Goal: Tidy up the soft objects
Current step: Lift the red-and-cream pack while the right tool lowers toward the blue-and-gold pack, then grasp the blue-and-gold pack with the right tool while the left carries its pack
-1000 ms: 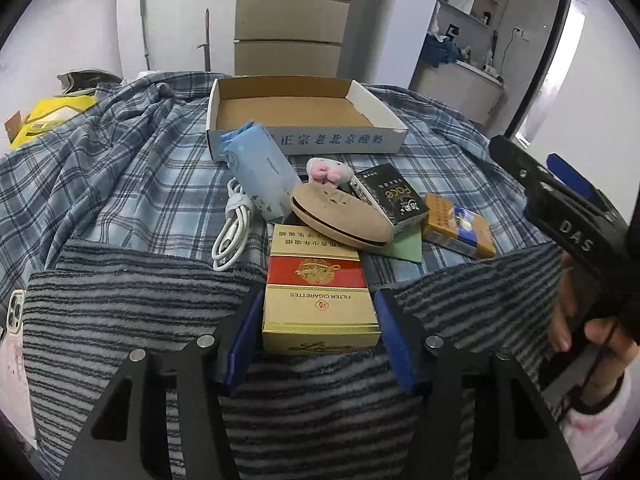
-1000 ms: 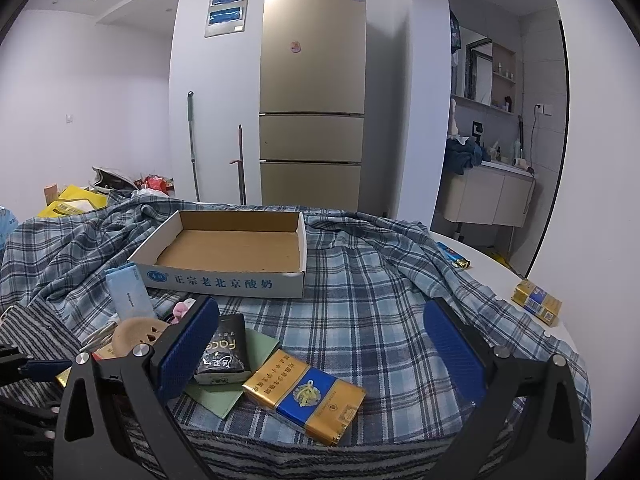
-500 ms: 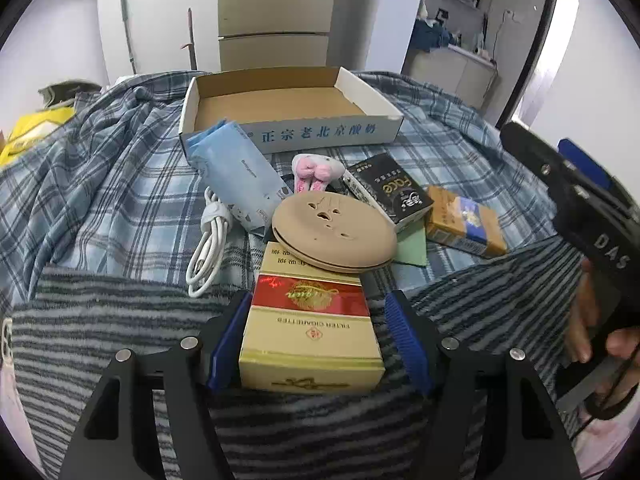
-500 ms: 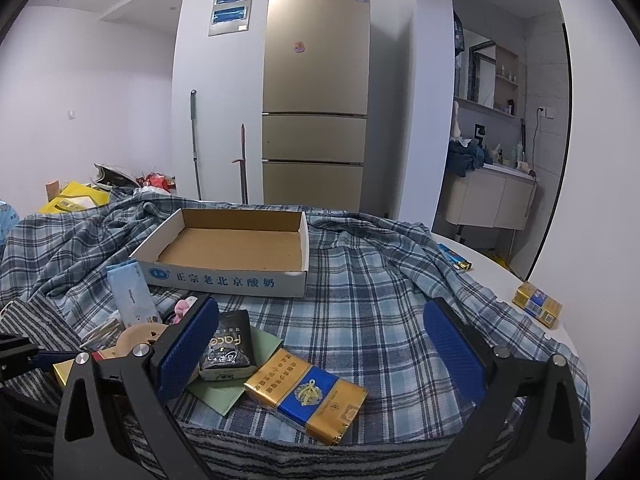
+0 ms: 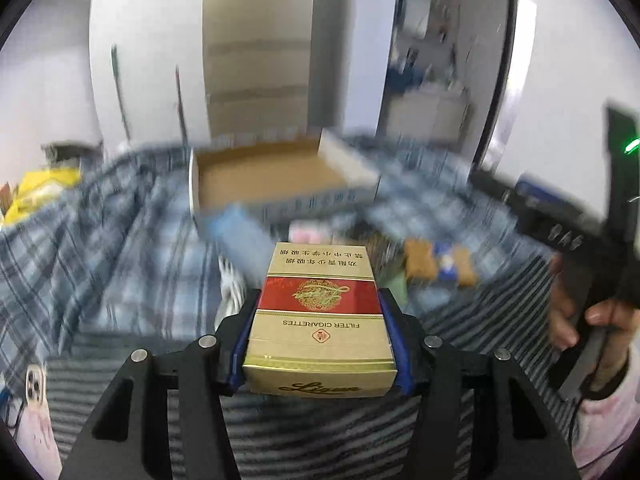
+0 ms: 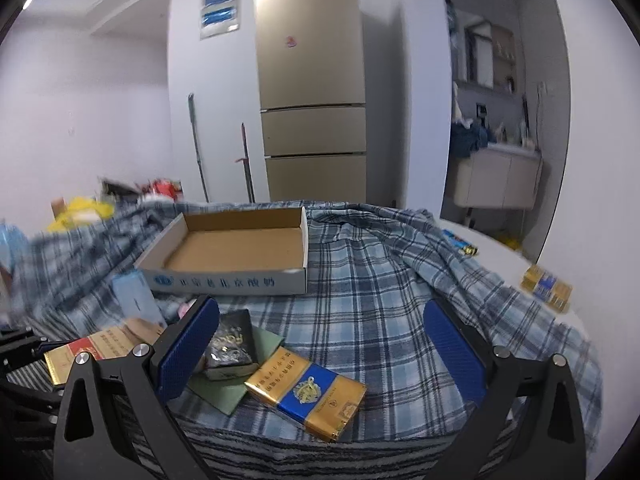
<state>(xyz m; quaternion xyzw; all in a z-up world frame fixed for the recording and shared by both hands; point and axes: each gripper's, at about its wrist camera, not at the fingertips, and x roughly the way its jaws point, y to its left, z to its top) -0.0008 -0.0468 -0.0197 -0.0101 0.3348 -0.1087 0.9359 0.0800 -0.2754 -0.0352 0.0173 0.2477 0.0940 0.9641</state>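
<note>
My left gripper (image 5: 318, 340) is shut on a gold and red cigarette carton (image 5: 320, 312) and holds it lifted above the bed; the carton also shows at the left of the right wrist view (image 6: 92, 350). An open cardboard box (image 6: 236, 248) sits further back on the plaid sheet, blurred in the left wrist view (image 5: 276, 178). My right gripper (image 6: 324, 352) is open and empty, above a blue and gold carton (image 6: 308, 392) and a black pack (image 6: 228, 344) on a green card.
A light blue pack (image 6: 136, 300), a tan disc and a pink item lie left of the black pack. More gold and blue packs (image 6: 546, 286) lie on the white table at right. A phone (image 5: 34, 380) lies at the left edge. A fridge (image 6: 312, 88) stands behind.
My left gripper closed on the gold and red carton and lifted it off the striped blanket, tilting up towards the box. The right gripper has hardly moved.
</note>
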